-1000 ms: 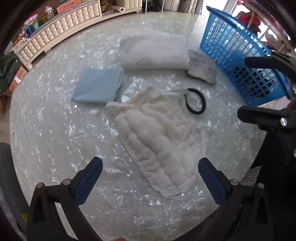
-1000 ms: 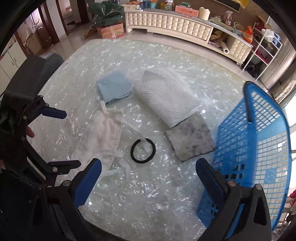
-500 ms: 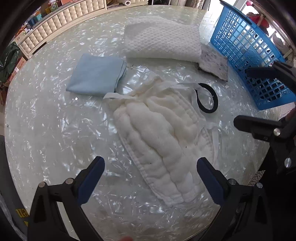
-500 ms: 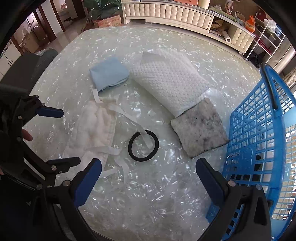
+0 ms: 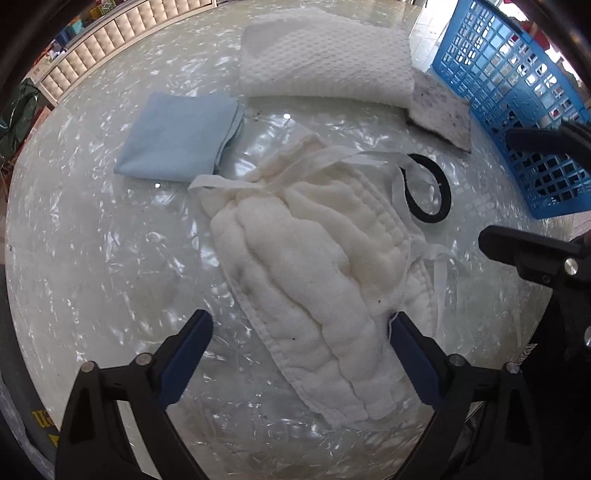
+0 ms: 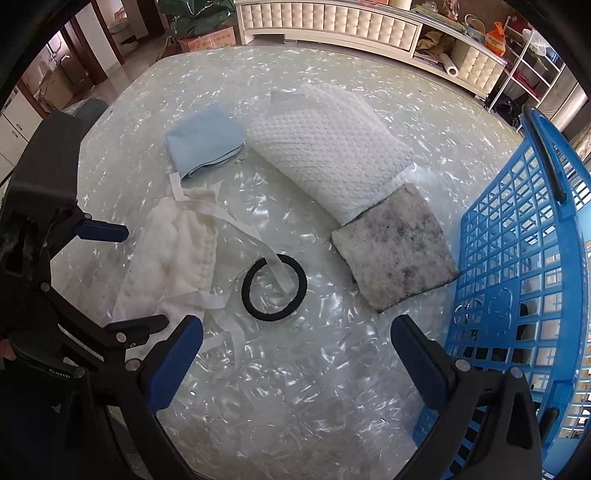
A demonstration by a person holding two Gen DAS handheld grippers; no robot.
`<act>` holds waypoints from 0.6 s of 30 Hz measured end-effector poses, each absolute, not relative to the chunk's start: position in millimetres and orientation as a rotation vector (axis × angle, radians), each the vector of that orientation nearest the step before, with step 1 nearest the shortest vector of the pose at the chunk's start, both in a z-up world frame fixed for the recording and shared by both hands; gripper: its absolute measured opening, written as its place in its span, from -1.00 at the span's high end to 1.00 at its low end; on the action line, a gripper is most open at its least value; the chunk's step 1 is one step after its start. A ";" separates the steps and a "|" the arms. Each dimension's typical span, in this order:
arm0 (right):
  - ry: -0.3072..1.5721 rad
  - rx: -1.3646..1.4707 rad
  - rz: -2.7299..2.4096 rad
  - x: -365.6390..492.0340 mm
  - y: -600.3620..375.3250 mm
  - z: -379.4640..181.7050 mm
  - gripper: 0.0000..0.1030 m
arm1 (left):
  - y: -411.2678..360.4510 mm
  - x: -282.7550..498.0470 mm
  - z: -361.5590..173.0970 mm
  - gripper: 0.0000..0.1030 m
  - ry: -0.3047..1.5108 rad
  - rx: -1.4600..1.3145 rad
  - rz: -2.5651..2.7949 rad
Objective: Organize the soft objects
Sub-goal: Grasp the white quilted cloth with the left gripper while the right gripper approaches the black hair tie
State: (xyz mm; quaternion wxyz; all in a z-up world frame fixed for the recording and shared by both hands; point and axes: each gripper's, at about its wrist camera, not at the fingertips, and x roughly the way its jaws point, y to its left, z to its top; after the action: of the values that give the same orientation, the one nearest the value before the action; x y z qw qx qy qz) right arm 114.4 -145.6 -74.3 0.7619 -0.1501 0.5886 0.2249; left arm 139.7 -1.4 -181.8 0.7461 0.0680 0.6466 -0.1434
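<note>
A white quilted cloth with tie straps [image 5: 314, 266] lies crumpled on the glass table [image 5: 92, 240]. My left gripper [image 5: 298, 325] points straight down over its near end. The jaws are closing with the cloth between them, and the right pad [image 5: 402, 332] is at the cloth's edge. One strap crosses a black hair band [image 6: 273, 316]. My right gripper [image 6: 295, 326] hangs open over bare table just in front of that band. Behind lie a folded light-blue cloth [image 6: 205, 142], a white waffle towel [image 6: 332, 144] and a stained grey pad [image 6: 395, 251].
A blue plastic basket [image 6: 517, 258] stands at the table's right edge, next to the grey pad. A dark chair [image 6: 55, 155] sits beyond the left edge. A white cabinet [image 6: 332, 26] runs along the far wall.
Both grippers have come down closer to the table. The white cloth now fills the space between the left jaws, which stand a little narrower than before.
</note>
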 end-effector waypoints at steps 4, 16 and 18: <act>1.283 -0.325 0.481 112.4 -149.2 -75.9 -0.99 | -7.2 140.7 -173.3 -0.31 1.398 0.128 -0.329; 1.291 -0.337 0.457 109.9 -147.7 -80.4 -0.99 | -12.2 137.4 -159.2 0.63 1.400 0.079 -0.408; 1.291 -0.345 0.449 110.4 -145.3 -82.0 -0.99 | -11.4 134.8 -151.9 0.63 1.382 0.073 -0.428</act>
State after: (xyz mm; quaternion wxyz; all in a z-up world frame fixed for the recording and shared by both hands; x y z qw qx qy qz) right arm 110.4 -145.3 -82.0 0.7618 -0.1587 0.5933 0.2062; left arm 134.8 -11.4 -151.9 0.7489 0.0333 0.6323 -0.1955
